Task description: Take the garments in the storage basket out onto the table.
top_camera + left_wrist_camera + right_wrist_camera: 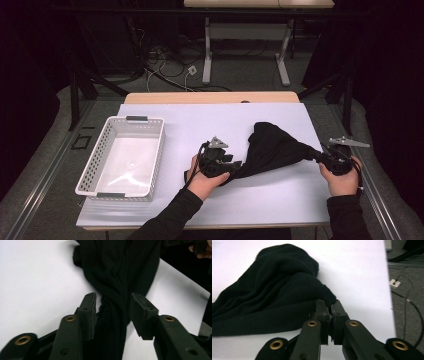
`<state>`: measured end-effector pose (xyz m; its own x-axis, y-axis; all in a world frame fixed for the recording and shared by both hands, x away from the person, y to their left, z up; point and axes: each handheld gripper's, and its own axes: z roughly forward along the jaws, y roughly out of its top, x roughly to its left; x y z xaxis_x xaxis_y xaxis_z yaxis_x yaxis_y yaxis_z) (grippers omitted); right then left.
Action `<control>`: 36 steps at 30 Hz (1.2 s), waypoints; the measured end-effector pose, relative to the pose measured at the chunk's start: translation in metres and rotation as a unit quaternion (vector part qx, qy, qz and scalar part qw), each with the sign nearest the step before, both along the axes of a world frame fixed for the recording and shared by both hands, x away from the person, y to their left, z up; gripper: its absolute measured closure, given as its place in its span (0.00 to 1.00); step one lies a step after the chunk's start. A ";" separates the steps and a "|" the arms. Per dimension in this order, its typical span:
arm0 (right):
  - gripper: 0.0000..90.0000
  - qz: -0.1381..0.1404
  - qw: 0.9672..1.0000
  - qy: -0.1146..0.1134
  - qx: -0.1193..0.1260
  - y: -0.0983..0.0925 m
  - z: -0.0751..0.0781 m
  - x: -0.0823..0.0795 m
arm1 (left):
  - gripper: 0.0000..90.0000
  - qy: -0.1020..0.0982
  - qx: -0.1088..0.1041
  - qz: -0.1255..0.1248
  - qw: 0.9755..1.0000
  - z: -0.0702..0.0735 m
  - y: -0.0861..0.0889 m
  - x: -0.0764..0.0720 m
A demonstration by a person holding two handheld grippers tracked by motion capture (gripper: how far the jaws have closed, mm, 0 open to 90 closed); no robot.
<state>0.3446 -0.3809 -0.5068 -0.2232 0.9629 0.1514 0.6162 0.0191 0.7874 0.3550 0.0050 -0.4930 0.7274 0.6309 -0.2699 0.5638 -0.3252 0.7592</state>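
Now right claw (329, 311) clamped on black cloth (269, 297), left claw (113, 312) loose around it.

Black fleece cloth (272, 147), bunched and rumpled, stretched across the white tabletop, middle humped up

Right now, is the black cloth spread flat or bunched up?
Bunched up. The black cloth rises in a crumpled heap on the table, and its twisted end lies between the left gripper's parted jaws.

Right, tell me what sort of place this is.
Most likely a lab or recording workspace: a white-topped table set up for the work, loose cables and a power strip on the carpeted floor, and another desk behind.
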 end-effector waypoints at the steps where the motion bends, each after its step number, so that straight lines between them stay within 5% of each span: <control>1: 0.97 -0.004 1.000 0.001 -0.003 -0.002 0.000 0.000 | 0.59 -0.003 0.000 0.002 1.000 0.001 -0.001 0.003; 11: 0.97 -0.005 1.000 0.002 0.027 -0.005 -0.006 0.002 | 0.49 0.000 0.018 0.008 1.000 -0.012 -0.026 0.037; 21: 0.97 0.009 1.000 -0.002 0.029 0.004 -0.009 0.004 | 0.53 0.027 0.045 -0.019 0.998 -0.029 -0.061 0.048; 25: 0.97 0.014 0.999 0.000 0.030 0.006 -0.009 0.003 | 0.65 0.071 0.036 -0.025 0.997 -0.039 -0.070 0.051; 36: 0.97 0.022 0.999 0.002 0.028 0.011 -0.011 0.004 | 0.96 0.079 0.054 -0.025 0.995 -0.042 -0.078 0.053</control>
<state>0.3489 -0.3703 -0.5174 -0.2634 0.9424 0.2063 0.6195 0.0013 0.7850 0.4079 -0.0729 -0.5346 0.7123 0.6267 -0.3160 0.6547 -0.4310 0.6210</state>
